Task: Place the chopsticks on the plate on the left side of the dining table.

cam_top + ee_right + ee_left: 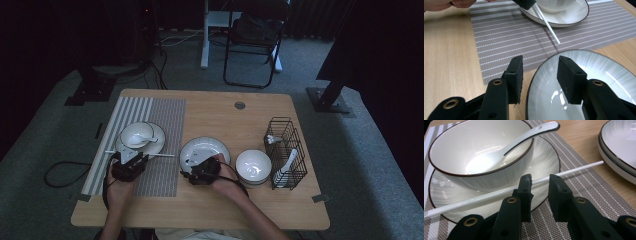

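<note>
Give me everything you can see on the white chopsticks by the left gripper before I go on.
The white chopsticks are thin, glossy and look like ceramic or plastic. They lie nearly flat across the front rim of the plate that holds the bowl, their tips reaching out over the grey placemat. The left gripper has its jaws on either side of them, with a gap showing, so no firm grip.

Wooden table (215, 112), striped placemat (162, 117), plates (205, 148), bowls (253, 166), wire rack (286, 150)

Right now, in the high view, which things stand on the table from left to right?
Striped placemat → bowl with spoon on a plate → empty plate → stacked white bowls → black wire rack.
</note>
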{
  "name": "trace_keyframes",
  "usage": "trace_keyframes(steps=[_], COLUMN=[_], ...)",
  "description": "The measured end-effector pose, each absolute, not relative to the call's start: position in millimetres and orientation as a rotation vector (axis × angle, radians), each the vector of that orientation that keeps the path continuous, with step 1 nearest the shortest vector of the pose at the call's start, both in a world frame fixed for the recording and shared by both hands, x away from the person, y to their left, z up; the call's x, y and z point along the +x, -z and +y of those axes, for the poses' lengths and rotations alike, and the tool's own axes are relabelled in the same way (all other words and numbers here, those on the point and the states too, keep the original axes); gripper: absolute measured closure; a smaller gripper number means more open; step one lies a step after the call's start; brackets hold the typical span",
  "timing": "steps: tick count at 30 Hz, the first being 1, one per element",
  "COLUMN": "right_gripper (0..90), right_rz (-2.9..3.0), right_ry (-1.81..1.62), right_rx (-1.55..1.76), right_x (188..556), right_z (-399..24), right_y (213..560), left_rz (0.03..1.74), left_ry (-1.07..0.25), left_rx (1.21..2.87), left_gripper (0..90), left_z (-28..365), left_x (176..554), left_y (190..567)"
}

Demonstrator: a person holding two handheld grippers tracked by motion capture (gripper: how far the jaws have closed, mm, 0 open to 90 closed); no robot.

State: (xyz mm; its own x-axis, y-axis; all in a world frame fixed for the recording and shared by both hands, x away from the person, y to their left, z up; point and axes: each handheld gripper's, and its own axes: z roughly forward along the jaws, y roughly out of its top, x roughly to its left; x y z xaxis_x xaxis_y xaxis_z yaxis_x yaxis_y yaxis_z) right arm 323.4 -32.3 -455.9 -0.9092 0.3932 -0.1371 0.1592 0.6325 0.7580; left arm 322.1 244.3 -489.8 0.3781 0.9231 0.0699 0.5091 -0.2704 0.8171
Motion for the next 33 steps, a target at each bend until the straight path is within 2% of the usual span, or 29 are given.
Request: trace_keyframes(steps=[33], right_gripper=[52.8], right_rz=[2.512], right_ry=[-1.158], right_rx=[0.597], right_x=[280.4], right_z=[-96.6], right_y=[482.5], left_rz=[0.995], left_ry=[-0.575], left_rx=[1.957], left_gripper=[63.6], left_z=[194.0], left_x=[332.9], left_y=[445.5])
